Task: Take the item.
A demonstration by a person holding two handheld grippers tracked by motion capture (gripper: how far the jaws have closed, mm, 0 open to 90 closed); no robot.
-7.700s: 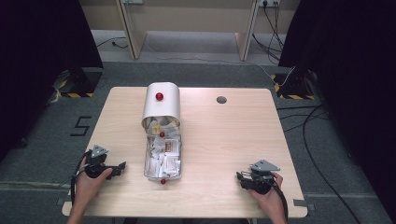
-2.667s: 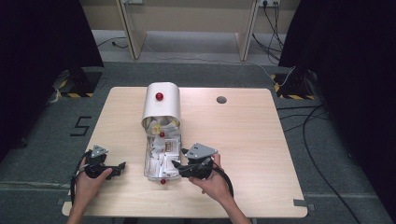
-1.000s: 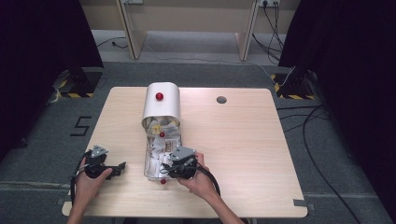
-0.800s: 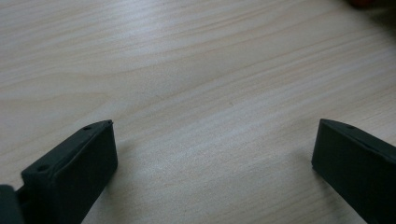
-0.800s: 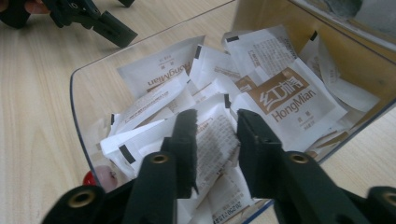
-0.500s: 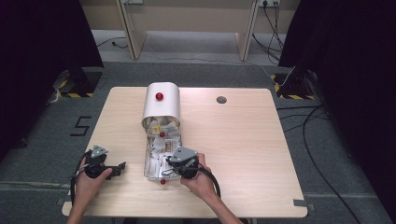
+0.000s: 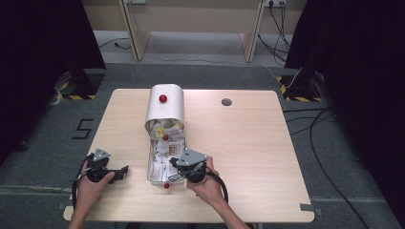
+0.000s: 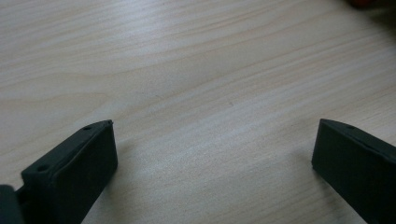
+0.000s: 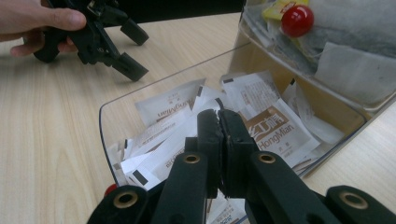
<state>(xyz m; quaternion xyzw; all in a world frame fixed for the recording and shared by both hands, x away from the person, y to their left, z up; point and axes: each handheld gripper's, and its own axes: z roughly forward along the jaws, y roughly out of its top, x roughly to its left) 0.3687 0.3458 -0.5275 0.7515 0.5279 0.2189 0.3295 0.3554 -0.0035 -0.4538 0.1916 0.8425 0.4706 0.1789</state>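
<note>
**A:** Look at the right gripper point(image 7: 177, 174), it's down in the clear tray point(image 9: 109, 116) at the near middle of the bench point(image 7: 248, 143). Its fingers point(image 9: 210, 135) have just been closing and they're pressed together now.

**B:** Holding anything?

**A:** The right gripper view shows the tips down on the heap of white sachets point(image 9: 261, 126), and the edge of one appears to be nipped between them. I can't make out for sure that it's caught.

**B:** And the sachets themselves?

**A:** Piled loose in the tray, white packets with brown print and dark strips at the ends. The tray runs from the bench's near edge away towards a white curved cover point(image 7: 165, 102) with a red knob point(image 7: 163, 98) on top. More packets lie at the cover's mouth, some with yellow on them, and a second red ball point(image 9: 297, 20) sits there too.

**B:** What about the other hand?

**A:** The left gripper point(image 7: 125, 169) is down at the near left, well apart from the tray, resting low on the bench. Its fingers point(image 8: 79, 163) are spread wide, with bare wood between them.

**B:** Anything else on the bench?

**A:** A small grey round cap point(image 7: 226, 101) set into the far right part of the top, and a little red ball point(image 7: 166, 185) at the tray's near end.
</note>
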